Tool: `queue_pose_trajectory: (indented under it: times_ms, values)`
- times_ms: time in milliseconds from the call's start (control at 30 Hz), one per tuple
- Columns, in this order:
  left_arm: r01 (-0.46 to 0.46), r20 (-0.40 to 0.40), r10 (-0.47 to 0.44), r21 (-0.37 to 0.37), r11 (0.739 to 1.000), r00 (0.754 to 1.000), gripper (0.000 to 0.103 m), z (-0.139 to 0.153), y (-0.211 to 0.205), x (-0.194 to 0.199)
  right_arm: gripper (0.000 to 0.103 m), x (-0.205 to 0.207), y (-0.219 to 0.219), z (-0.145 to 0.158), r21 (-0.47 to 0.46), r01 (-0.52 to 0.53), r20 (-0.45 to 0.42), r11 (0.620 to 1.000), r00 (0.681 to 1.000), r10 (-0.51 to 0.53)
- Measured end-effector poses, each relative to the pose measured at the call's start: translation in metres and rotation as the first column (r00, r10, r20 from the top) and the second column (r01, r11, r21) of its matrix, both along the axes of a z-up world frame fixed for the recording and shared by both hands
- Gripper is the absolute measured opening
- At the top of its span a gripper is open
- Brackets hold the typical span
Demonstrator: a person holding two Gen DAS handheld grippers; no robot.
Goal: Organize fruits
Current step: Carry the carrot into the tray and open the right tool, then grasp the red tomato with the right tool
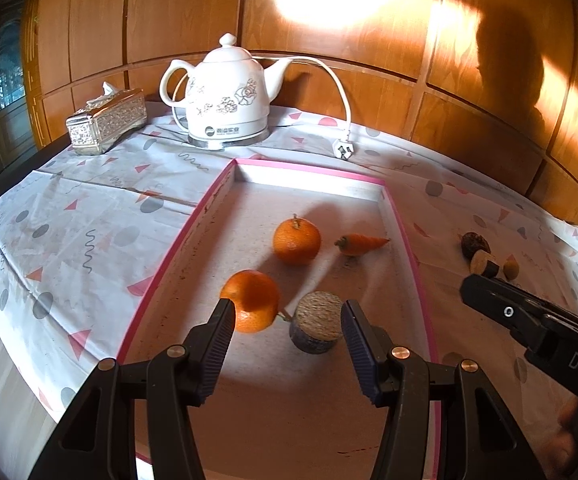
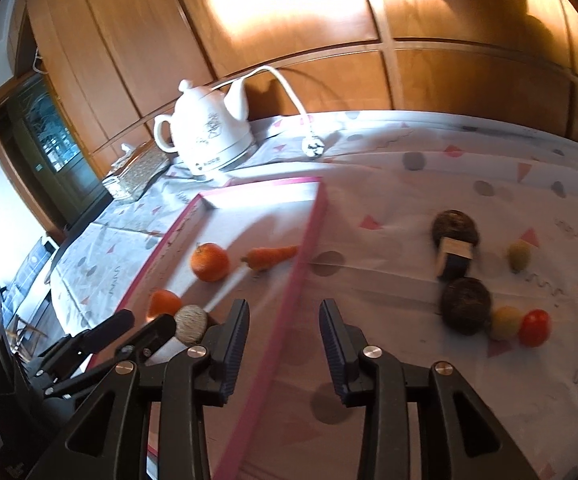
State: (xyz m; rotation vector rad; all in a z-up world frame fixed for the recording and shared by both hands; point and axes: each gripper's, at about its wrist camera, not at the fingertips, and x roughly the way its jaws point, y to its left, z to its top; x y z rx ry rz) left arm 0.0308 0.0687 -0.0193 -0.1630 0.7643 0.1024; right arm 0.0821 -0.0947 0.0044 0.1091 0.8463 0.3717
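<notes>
at the far left of the table, a silver tissue box (image 1: 107, 121) sits on the patterned cloth (image 1: 69, 216), with a white floral kettle (image 1: 229, 96) beside it against the wood-panelled wall, its cord trailing right to a loose plug (image 1: 344, 149). in front of them lies a pink-rimmed tray (image 1: 177, 240). inside it, a near orange (image 1: 255, 300) rests close to the left rim, a second orange (image 1: 297, 240) sits farther back, a small carrot (image 1: 361, 243) lies to the right of that, pointing at the right rim, and a short cylindrical piece with a pale fibrous top (image 1: 317, 320) stands just beside the near orange. the left gripper (image 1: 287, 318) hangs over the near end of the tray with its jaws spread wide and nothing between them; its left finger (image 1: 221, 332) appears against the near orange, though contact cannot be confirmed. the right gripper (image 2: 283, 320) is also wide open and empty, poised over the tray's right rim and the bare cloth. farther right, outside the tray, sit two dark round fruits (image 2: 455, 230) (image 2: 466, 310), a cut dark piece with a pale face (image 2: 453, 258) between them, then a greenish fruit (image 2: 520, 255), a yellow fruit (image 2: 505, 322) touching the nearer dark one, and a red fruit (image 2: 535, 327) at its side.
</notes>
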Motion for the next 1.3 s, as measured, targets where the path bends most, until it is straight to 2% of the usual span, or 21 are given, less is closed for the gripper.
queue_pose_trajectory:
  times_ms: [333, 633, 800, 1067, 1200, 1300]
  values:
    - [0.061, 0.011, -0.061, 0.004, 0.998, 0.998, 0.056, 0.005, -0.016, 0.0, 0.037, -0.014, -0.056, -0.002, -0.038, 0.145, 0.016, 0.989, 0.989, -0.144]
    - [0.153, 0.012, -0.153, 0.014, 0.988, 0.988, 0.056, 0.009, -0.042, 0.002, 0.037, -0.022, -0.109, -0.011, -0.082, 0.278, 0.004, 0.957, 0.96, -0.278]
    - [0.225, 0.006, -0.225, 0.018, 0.974, 0.974, 0.056, 0.012, -0.065, 0.006, 0.037, -0.022, -0.132, -0.012, -0.087, 0.337, 0.005, 0.938, 0.941, -0.338]
    - [0.347, -0.01, -0.348, -0.028, 0.937, 0.938, 0.056, 0.009, -0.109, 0.028, 0.037, -0.023, -0.153, -0.018, -0.102, 0.381, -0.002, 0.919, 0.924, -0.383]
    - [0.35, -0.044, -0.354, -0.078, 0.933, 0.934, 0.056, 0.0, -0.12, 0.044, 0.037, -0.021, -0.157, -0.022, -0.123, 0.379, 0.002, 0.917, 0.924, -0.382]
    - [0.348, -0.061, -0.352, -0.076, 0.935, 0.934, 0.056, -0.006, -0.124, 0.047, 0.037, -0.021, -0.158, -0.023, -0.123, 0.369, 0.006, 0.921, 0.929, -0.371]
